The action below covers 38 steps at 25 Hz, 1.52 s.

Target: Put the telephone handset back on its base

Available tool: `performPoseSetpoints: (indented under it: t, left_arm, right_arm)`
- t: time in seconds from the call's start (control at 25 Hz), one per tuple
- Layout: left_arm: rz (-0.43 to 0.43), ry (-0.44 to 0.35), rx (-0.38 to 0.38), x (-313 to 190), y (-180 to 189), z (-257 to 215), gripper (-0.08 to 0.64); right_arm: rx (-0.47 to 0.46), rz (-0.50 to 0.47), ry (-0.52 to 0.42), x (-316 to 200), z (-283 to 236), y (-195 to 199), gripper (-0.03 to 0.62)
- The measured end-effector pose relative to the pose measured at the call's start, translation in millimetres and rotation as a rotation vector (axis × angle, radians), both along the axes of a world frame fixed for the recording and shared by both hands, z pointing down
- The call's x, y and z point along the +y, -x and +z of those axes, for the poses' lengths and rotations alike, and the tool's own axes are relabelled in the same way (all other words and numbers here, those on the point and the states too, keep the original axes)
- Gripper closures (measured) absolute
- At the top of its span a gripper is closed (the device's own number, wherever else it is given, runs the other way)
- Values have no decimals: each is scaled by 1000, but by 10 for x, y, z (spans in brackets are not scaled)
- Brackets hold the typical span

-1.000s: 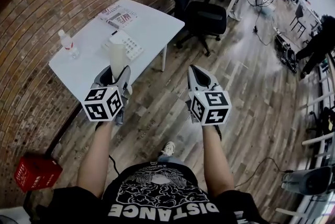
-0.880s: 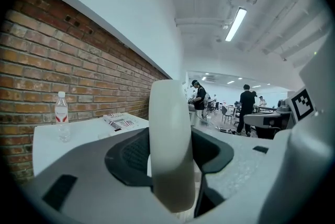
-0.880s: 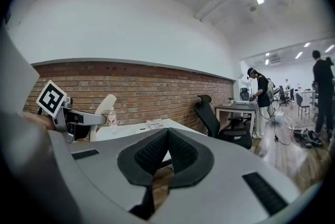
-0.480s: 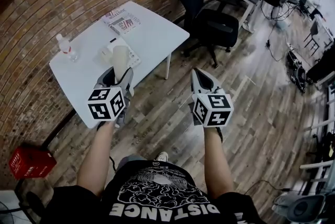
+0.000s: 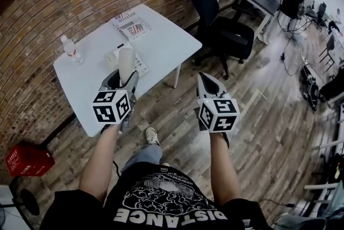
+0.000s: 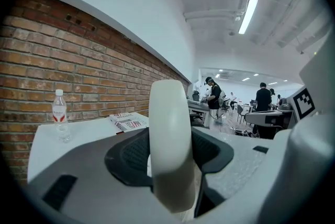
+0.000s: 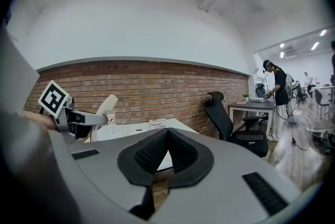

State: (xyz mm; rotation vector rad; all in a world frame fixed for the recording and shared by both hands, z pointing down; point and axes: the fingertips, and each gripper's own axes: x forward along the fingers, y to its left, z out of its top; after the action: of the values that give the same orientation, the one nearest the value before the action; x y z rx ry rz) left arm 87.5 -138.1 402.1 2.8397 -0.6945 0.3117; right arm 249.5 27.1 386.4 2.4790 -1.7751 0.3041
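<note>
The carrying step is in hand: the left tongs pinch the cream handset upright at the white counter's near edge; the right tongs are pressed together, empty; next, I judge, tip the handset flat onto the base just beyond.

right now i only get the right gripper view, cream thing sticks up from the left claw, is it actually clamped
Observer: Yes, the left gripper view shows the left claw pressing both sides of the upright cream plastic handset.
Operator: where's the base
Observer: Head view: the white keypad phone base lies on the white rectangular table, partly behind the handset.
Operator: anything on the floor to my left
Observer: A red plastic crate sits beside the brick wall, short of the table.
</note>
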Motion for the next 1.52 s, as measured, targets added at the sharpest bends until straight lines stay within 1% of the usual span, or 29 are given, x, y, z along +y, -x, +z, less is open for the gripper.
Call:
performPoseSetpoints:
  t: [0.16,0.28,0.56,0.68,0.92,1.2,1.52]
  left_arm:
    - [-36,6,-1,-273,-57,58,337]
    - [-68,16,-3,-571,-93,121,337]
    - [-134,77,-13,-1302,-227,283,337]
    - [-147,93,-25,-1626,-300,338,337]
    - [-189,138,-29,-2158,-305,502,337]
    - [-230,188,-29,-2494,-233,624,337]
    - [-292,188,-45,-2571,-99,656,337]
  right_arm:
    - [2,-43,9,-349,35,-114,592]
    - [5,-77,16,-702,57,-194,592]
    - [13,-151,53,-1570,46,-398,592]
    - [14,-172,60,-1973,36,-489,592]
    - [20,-244,87,-2768,88,-517,592]
    - [28,-313,92,-3349,73,-429,592]
    - [18,-400,89,-3654,129,-268,592]
